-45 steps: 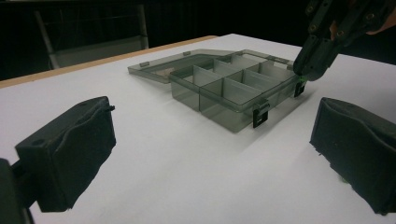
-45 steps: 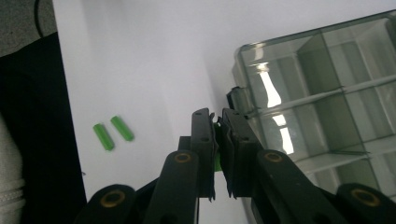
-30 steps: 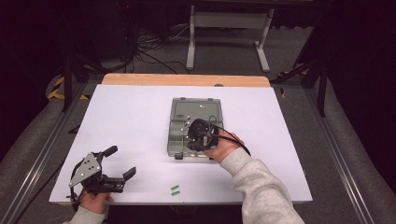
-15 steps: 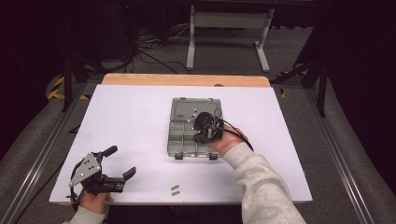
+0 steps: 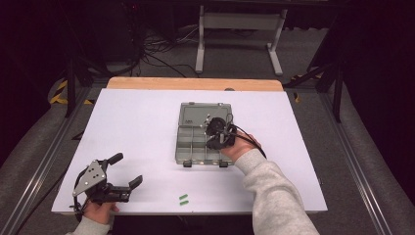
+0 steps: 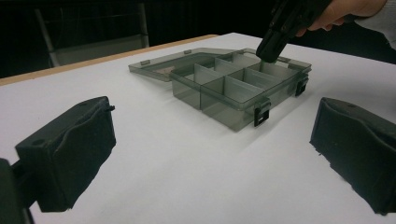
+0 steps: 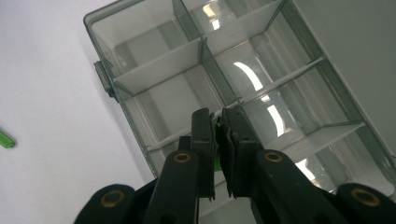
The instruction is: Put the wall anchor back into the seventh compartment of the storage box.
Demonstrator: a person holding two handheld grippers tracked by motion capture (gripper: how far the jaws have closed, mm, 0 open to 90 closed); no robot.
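Note:
A smoky clear compartment box lies open mid-table, its lid flat behind it. My right gripper hovers over the box's right compartments, pointing down. In the right gripper view, that gripper is shut on a small green piece, just above a divider of the box. Near the table's front left corner my left gripper rests open with nothing between its jaws. The left gripper view has my left gripper facing the box, and the right gripper above the box's far side.
Two small green pieces lie on the white table near its front edge, between the two hands; one of them appears at the left edge of the right gripper view. Chair legs and cables stand beyond the far edge.
My right gripper has shifted a little toward the far side of the box and dipped lower, still shut on the green piece. The left gripper has stayed put.

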